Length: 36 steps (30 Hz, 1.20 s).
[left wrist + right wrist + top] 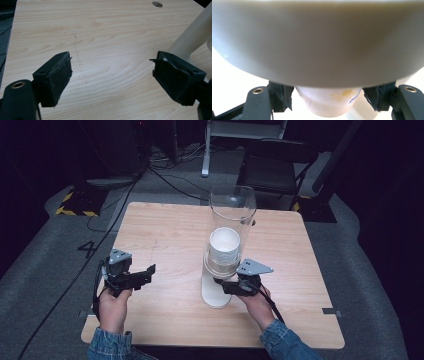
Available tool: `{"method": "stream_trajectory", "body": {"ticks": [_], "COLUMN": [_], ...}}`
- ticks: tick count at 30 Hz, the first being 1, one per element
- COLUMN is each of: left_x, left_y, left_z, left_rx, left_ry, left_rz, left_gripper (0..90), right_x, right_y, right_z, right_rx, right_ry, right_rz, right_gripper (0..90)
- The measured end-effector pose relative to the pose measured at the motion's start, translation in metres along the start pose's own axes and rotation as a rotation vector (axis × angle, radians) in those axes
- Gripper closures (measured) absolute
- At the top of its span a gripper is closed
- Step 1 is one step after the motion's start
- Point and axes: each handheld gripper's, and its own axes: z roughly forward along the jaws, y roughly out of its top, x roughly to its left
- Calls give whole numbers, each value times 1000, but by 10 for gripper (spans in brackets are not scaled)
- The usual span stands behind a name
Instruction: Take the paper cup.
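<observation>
Paper cups (224,246), a stack, sit at the clear dispenser tube's (233,210) base mid-table; our right gripper (223,285) pinches the lowest cup (329,101). Left gripper (111,75) is wide, idle. Risks: crushed cup, tipped tube.

A single digit "4" (85,248) is marked on the grey floor (45,270), to the left of and slightly beyond the left gripper (145,272). A blue printed mark is seen beside a yellow flower motif on the paper cup (329,102) between the jaws of the right gripper (327,100); it cannot be read.
</observation>
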Motion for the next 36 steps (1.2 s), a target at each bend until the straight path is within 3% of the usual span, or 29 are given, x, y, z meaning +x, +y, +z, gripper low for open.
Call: {"method": "stream_trajectory", "body": {"ticks": [4,22,36], "left_x": [0,0,0], "left_y": [0,0,0], "left_z": [0,1,2], "left_rx": [-4,5,4], "left_ry": [5,0,0], "left_rz": [-1,-3,-2], "left_gripper": [156,156,156], "right_x": [-2,3,5], "right_y": [-2,-6,-8], "right_z": [0,2,2], "right_rx": [-3,-21,-28], "right_ry": [-20,-11,-4], "right_rz": [-37,49,68], "right_gripper": [324,325,325]}}
